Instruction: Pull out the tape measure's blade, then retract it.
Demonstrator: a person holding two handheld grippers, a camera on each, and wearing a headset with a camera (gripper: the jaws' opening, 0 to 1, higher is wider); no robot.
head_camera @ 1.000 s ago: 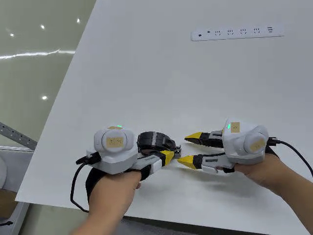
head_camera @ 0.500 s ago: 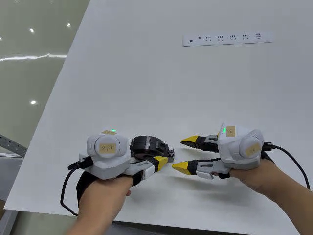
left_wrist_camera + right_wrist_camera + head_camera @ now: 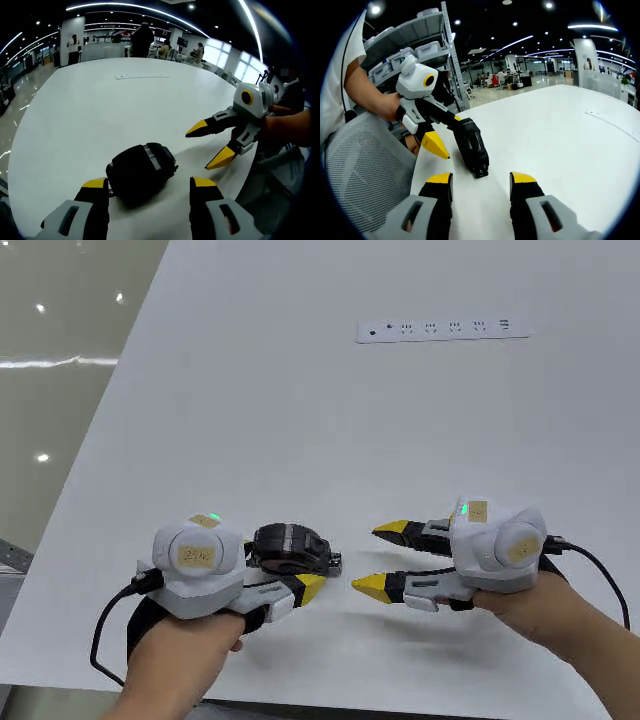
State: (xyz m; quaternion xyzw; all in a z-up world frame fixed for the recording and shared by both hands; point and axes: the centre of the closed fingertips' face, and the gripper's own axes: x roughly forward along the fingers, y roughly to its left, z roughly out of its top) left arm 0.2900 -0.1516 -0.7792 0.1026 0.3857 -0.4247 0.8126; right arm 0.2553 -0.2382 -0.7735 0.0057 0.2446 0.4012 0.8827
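Observation:
A black tape measure (image 3: 290, 548) lies on the white table (image 3: 300, 420) near its front edge. My left gripper (image 3: 302, 565) is open, its jaws on either side of the case (image 3: 140, 170); one jaw touches the case and a small gap shows at the other. No blade is drawn out, and the blade's hook end (image 3: 480, 174) points toward my right gripper (image 3: 481, 177). In the head view my right gripper (image 3: 381, 558) is open and holds nothing, a short way right of the tape measure, its yellow tips (image 3: 192, 134) aimed at it.
A white power strip (image 3: 440, 330) lies flat at the far side of the table. The table's left edge (image 3: 100, 440) drops to a shiny floor. A mesh chair back (image 3: 360, 165) and a shelving rack (image 3: 420, 35) stand behind the left hand.
The head camera has shifted. The gap between the two grippers' tips has widened a little. The tape measure stays between the left jaws.

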